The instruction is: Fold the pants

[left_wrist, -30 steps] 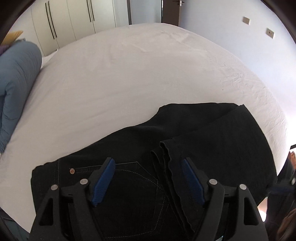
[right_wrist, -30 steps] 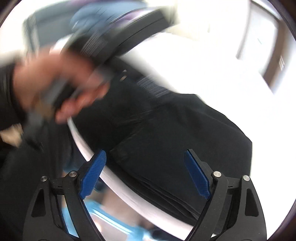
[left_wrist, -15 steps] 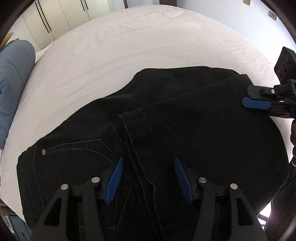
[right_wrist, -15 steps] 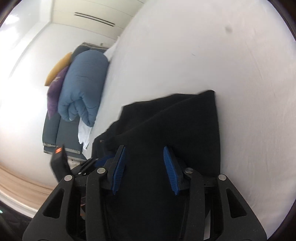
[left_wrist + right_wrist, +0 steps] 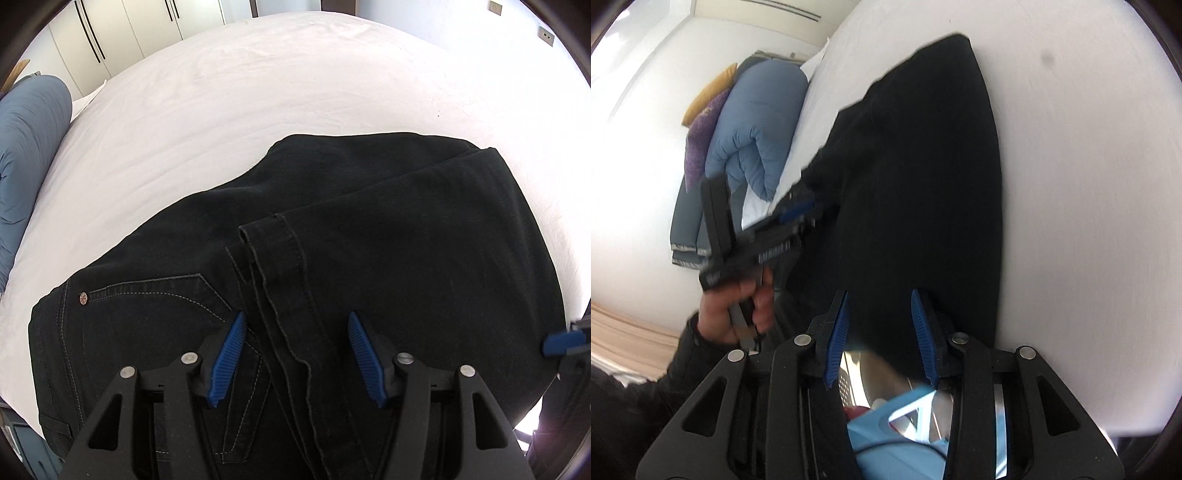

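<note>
I see a wide bed [image 5: 258,103] under a white sheet, brightly lit. Behind it stand pale wardrobe doors [image 5: 122,33] with dark vertical handles. A rolled blue duvet [image 5: 757,125] lies at the bed's edge, beside purple [image 5: 701,140] and yellow cushions [image 5: 709,92]. The wall [image 5: 424,7] is light blue.

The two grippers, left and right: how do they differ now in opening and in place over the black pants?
The left gripper stands wide open, while the right gripper has a narrower gap, still open. The left gripper sits over the hem edge that lies across the pocket area; the right gripper sits at the near end of the pants, at the bed edge. Both have blue pads and hold nothing.
</note>
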The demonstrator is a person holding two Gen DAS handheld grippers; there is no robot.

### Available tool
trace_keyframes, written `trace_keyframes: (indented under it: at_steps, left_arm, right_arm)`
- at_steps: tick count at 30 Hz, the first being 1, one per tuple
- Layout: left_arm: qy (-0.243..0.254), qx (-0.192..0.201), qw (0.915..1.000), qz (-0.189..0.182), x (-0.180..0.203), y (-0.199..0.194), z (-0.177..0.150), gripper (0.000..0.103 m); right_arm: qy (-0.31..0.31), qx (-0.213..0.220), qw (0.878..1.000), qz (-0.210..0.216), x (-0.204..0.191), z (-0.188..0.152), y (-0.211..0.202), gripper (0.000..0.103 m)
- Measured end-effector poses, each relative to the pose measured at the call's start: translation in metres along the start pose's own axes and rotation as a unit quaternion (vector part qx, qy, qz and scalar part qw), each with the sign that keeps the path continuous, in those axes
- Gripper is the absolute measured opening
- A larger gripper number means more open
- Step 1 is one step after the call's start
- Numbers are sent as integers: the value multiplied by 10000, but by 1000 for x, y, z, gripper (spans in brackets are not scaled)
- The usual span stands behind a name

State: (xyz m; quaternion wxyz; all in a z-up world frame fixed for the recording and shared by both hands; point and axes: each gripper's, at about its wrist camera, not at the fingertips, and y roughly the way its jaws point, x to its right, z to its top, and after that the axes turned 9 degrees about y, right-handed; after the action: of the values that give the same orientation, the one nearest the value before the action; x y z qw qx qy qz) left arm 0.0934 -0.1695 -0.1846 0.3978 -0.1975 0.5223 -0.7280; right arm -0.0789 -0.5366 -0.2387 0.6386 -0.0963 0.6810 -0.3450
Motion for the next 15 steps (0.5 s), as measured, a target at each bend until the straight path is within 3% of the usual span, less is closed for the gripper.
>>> trace_keyframes:
  at_steps: [4,6,11,13,14,15]
  left_arm:
    - [-9,34,10000,5,0,-1,-3,62]
    - [-37,48,10000,-1,-2,0,-6,63]
    - [-200,136,9997,-29,-5,-6,-10,64]
    - [-319,196,9993,-83,-11,-6,-16,64]
    - [-380,222,9990,-117,-13,-7,-19,64]
    - [-449,230,9986,-136,-16,-10,-22,64]
  right_arm:
    - [-362,-256,9977,-504,-16,-25,-9,33]
    - [-654,-304,9961,-517,-33,-26,-18,35]
    - [-849,163,9955,387,-70,9,-23,35]
    - [-609,-46,9962,629,-60,24,7,50]
    - [-439,-204,9983,320,-47,28,25,57]
    - [-279,-358,9989,-71,-32,30,43,51]
